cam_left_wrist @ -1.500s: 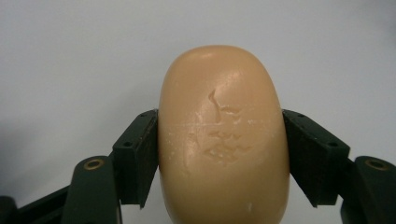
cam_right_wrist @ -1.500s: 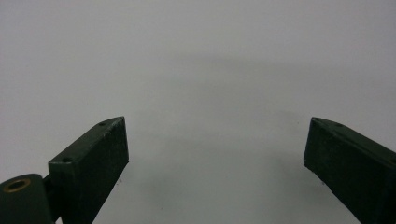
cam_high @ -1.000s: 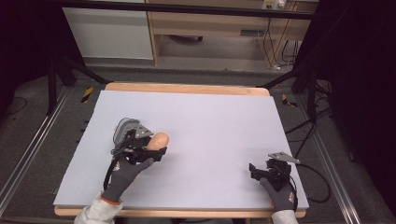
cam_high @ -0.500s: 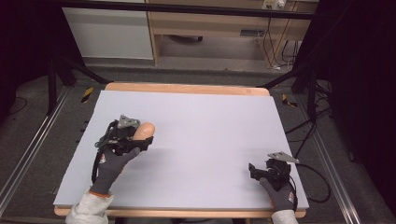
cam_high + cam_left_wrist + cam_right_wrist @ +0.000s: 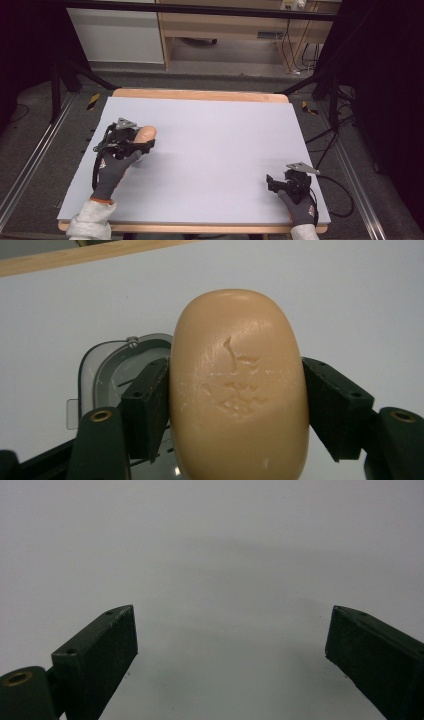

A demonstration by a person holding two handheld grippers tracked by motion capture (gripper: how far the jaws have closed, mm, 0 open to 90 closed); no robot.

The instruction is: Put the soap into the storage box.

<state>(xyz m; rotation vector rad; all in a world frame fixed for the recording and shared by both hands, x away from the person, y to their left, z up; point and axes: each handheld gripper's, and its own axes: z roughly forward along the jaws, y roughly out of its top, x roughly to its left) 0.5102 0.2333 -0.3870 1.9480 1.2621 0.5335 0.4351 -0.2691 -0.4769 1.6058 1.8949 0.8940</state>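
pale lavender sheeting covers our bench (image 5: 215, 150), with a wooden edge at its far side and dark floor, cables and a cabinet beyond. nearest to us, at the right front corner, our right gripper (image 5: 274, 183) rests low on the sheet, its jaws spread wide with nothing between them; in the right gripper view (image 5: 230, 645) we look across bare surface. it seems to be idling.

farther in, at the left side of the bench, our left gripper (image 5: 145, 142) has its jaws closed on a tan bar of soap (image 5: 237, 385), clamped across its width. the bar is oval, smooth, with a few shallow marks stamped or scuffed into its face. in the high view the soap (image 5: 145, 133) sticks out past the glove toward the middle of the bench.

just under and behind the bar, in the left gripper view, we see a clear grey soap dish (image 5: 107, 370) lying on the sheet, with a rounded rim and a small tab on one side. the bar hangs partly over it.

we judge that we are mid-carry, with the soap either about to go into the dish or coming out of it; we cannot tell which. if it is placement, the next move calls for centring the bar over the dish, lowering it flat until it seats, and only then easing the jaws apart, since soap slips easily.
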